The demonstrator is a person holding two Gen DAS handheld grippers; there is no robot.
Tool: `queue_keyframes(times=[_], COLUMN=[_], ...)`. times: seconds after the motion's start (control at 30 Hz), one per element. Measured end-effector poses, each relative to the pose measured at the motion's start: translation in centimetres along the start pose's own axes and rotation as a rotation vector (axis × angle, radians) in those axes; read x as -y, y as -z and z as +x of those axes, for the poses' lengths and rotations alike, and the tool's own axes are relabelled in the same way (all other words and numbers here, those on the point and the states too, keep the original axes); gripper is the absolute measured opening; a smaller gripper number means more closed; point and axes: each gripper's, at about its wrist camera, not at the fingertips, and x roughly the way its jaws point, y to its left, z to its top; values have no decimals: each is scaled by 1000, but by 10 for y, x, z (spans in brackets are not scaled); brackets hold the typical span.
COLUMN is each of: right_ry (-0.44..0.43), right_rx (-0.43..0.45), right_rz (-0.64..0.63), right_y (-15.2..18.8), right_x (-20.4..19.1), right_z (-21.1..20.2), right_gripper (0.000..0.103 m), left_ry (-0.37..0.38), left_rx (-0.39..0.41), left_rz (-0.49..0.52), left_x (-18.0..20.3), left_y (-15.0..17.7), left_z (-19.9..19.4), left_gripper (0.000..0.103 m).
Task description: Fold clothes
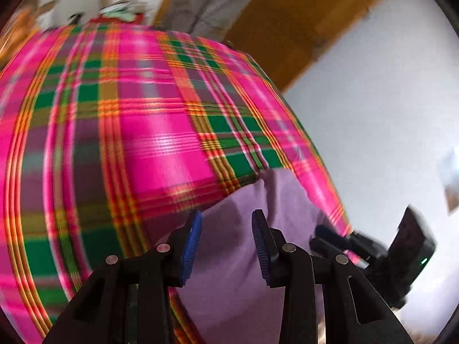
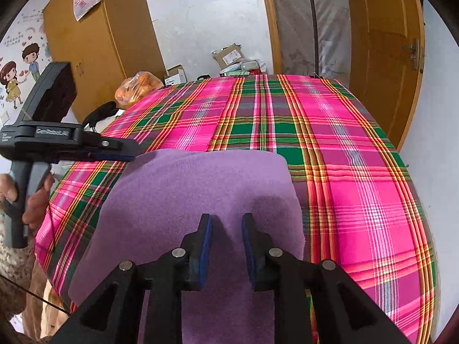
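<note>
A purple cloth [image 2: 200,189] lies folded on the plaid-covered table [image 2: 344,149], near its front edge. In the right wrist view my right gripper [image 2: 227,229] hovers over the near part of the cloth, its blue pads [image 2: 205,243] apart with nothing between them. The left gripper [image 2: 126,152] reaches in from the left, its tip at the cloth's far left corner, with a hand on its handle. The left wrist view is blurred: my left gripper [image 1: 226,243] stands open over the purple cloth [image 1: 243,258]. The right gripper [image 1: 327,236] shows at the cloth's right edge.
A bag of oranges [image 2: 137,89], a black item [image 2: 100,114], and boxes [image 2: 229,54] sit past the table's far edge. Wooden cabinets [image 2: 94,43] and a door [image 2: 384,57] stand behind. The table drops off to the right toward a white wall [image 1: 373,114].
</note>
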Motion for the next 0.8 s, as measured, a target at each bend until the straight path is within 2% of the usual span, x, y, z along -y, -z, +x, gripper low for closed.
queue_keyframes(times=[0.07,0.3,0.4,0.43,0.5,0.67,0.8], right_ry=[-6,-19,-24,-25,-26,-28,-26], right_rx=[-3,-11,-11,-11,-10,-5,-2], right_rz=[5,24,30,33,38,52,58], right_y=[0,2,3,3,3,4,6], right_x=[0,2,3,3,3,3,2], right_z=[2,7,9,9,9,10,9], right_gripper=[25,26,26,26,26,26,26], left_ry=[-2,26,49,60,57,20,-19], left_rx=[-6,-111,-117,-115,-107,-43,16], left_rz=[35,100,83,69,55,60,66], left_x=[1,6,-2,-5,-10,-8,-7], left_y=[-1,-3,-5,-5,-6,-6,-7], left_z=[5,28,30,30,30,23,16], left_gripper=[38,38,37,34,11,3,2])
